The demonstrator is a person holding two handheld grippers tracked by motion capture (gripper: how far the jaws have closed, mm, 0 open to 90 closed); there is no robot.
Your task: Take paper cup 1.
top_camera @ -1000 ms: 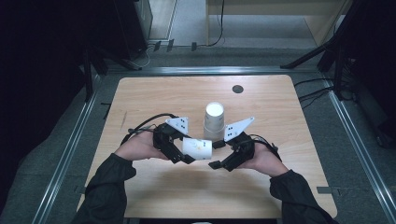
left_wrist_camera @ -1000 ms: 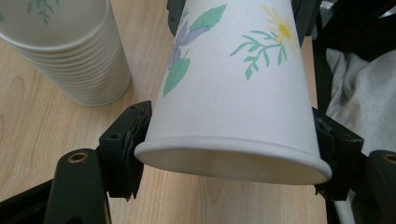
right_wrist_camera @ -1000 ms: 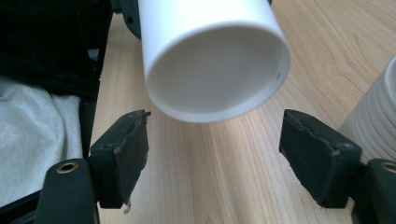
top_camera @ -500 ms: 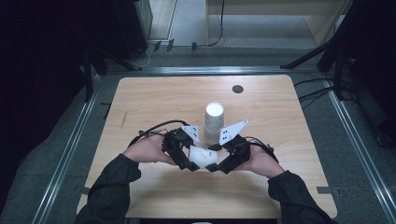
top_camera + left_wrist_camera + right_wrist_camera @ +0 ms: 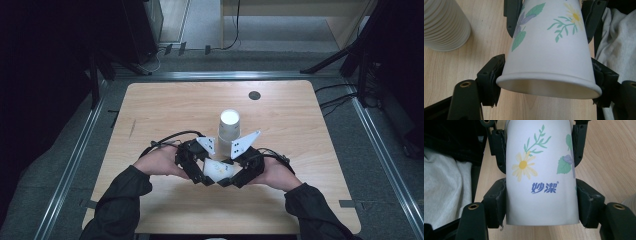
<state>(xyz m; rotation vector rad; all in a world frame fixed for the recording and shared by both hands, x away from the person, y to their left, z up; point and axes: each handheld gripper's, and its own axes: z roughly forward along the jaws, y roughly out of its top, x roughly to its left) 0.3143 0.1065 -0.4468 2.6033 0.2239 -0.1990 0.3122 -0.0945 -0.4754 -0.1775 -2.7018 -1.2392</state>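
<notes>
- Left claw (image 5: 204,176) clamped on the rim end of a white paper cup printed with flowers and green leaves (image 5: 218,170); in the left gripper view its pads sit either side of the flared rim (image 5: 549,82), open mouth toward the camera.
- Right claw (image 5: 229,179) has just been closing and now grips the narrow base end of the same cup; in the right gripper view both pads press the cup's wall (image 5: 541,182) beside the blue printed logo.
- Cup lies on its side between the two claws, lifted just off the light wooden bench (image 5: 300,130), near the person's edge and at mid-width.
- Judgement: one claw at each end looks like a handover or a steadying hold, so neither end swings while the grip changes.
- Tall stack of white nested paper cups (image 5: 228,129) stands upside down just beyond the claws, ribbed rims showing in the left gripper view (image 5: 444,25). Likely the source or the destination, hence the work being done close to it.
- Risk, as judged: thin paper wall dents easily; the rim end is the stiffer place to hold.
- Small dark round disc (image 5: 254,95) sits well apart at the far side of the bench.
</notes>
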